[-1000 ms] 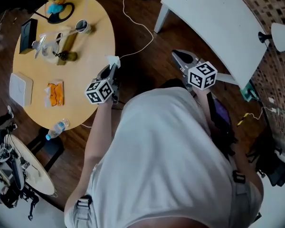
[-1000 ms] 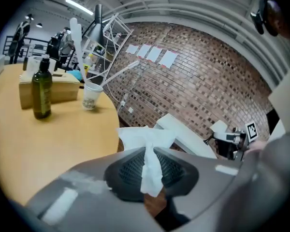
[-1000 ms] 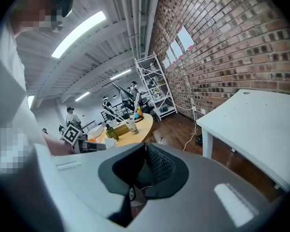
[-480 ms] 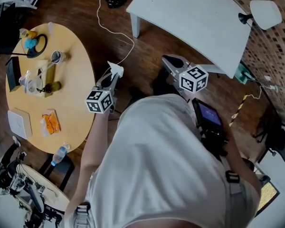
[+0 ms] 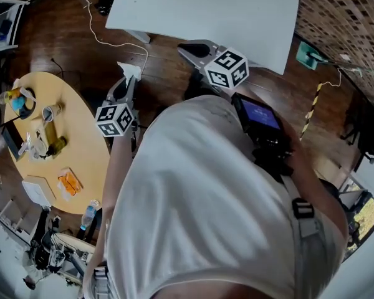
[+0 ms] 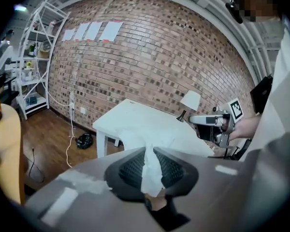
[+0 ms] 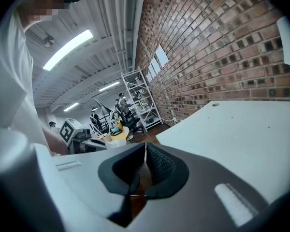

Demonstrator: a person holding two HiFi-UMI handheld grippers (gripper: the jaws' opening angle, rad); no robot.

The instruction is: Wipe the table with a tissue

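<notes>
A white tissue (image 5: 129,71) sticks out of my left gripper (image 5: 126,83), which hangs over the wooden floor just short of the white table (image 5: 224,11). In the left gripper view the tissue (image 6: 150,170) is pinched between the dark pads of the left gripper (image 6: 151,154), and its loose end flops forward toward the white table (image 6: 135,117). My right gripper (image 5: 186,46) reaches the near edge of that table. Its jaws are pressed together with nothing between them in the right gripper view (image 7: 145,153), beside the white table top (image 7: 241,129).
A round yellow table (image 5: 81,142) with bottles, a cup and packets stands at the left. A white cable (image 5: 106,39) trails over the floor. A lamp (image 6: 189,100) stands at the white table's far corner by the brick wall. Metal shelves (image 6: 34,66) stand far left.
The view has swung from the yellow table toward the white table. Both grippers moved with it toward the white table, the tissue still in the left one.
</notes>
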